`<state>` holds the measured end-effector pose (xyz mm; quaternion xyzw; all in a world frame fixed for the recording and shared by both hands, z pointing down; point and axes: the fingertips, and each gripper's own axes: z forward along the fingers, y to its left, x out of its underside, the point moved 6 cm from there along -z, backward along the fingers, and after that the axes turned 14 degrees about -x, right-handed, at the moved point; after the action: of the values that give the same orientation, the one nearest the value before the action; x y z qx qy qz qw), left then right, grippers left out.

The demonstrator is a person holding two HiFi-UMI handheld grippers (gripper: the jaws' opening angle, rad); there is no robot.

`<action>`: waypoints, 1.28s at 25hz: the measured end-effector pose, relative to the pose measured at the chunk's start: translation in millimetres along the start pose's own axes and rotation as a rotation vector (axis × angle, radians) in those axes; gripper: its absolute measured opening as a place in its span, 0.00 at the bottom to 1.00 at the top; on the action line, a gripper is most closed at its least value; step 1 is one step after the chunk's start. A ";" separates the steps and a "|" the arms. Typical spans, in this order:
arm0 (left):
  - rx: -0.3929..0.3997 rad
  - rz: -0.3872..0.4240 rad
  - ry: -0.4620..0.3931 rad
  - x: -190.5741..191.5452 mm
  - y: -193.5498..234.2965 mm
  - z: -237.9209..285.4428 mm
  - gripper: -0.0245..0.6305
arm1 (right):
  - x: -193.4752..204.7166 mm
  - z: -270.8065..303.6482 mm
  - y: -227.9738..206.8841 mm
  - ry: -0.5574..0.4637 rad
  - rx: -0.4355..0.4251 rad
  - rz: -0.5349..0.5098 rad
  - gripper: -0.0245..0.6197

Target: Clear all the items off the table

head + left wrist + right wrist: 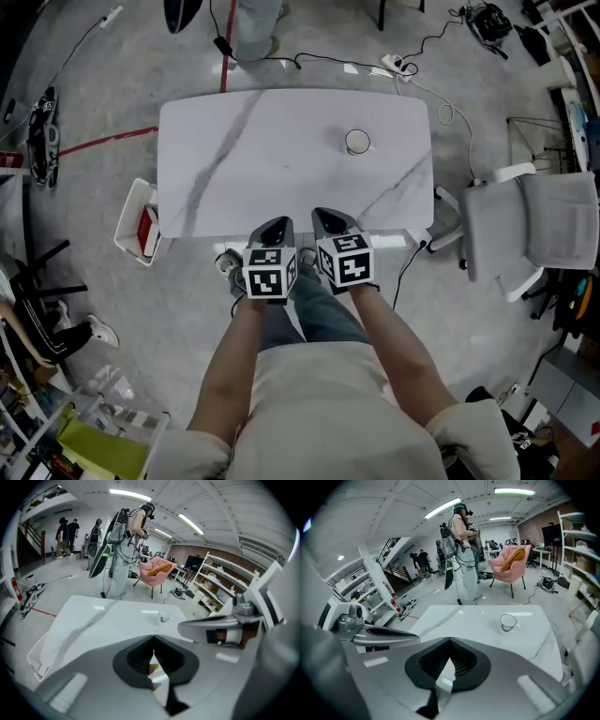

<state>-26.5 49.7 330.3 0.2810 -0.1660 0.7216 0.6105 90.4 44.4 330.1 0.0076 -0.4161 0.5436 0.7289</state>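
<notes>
1 small white cup stands far right on the white marble-look table; left gripper and right gripper clenched, empty. Only gripper views show a pink armchair.

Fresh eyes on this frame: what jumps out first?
A lone cup sits on the white marble table, right of centre. At the near edge, the left gripper and right gripper hang side by side, both shut and empty.
</notes>
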 end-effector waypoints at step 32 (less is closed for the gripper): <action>0.097 0.136 0.090 -7.1 -75.4 115.7 0.05 | 27.3 11.8 -144.2 -0.090 0.147 0.192 0.04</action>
<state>71.1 -8.3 409.2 0.2658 -0.1219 0.7805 0.5526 200.3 1.5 418.3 0.0454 -0.4063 0.6392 0.6514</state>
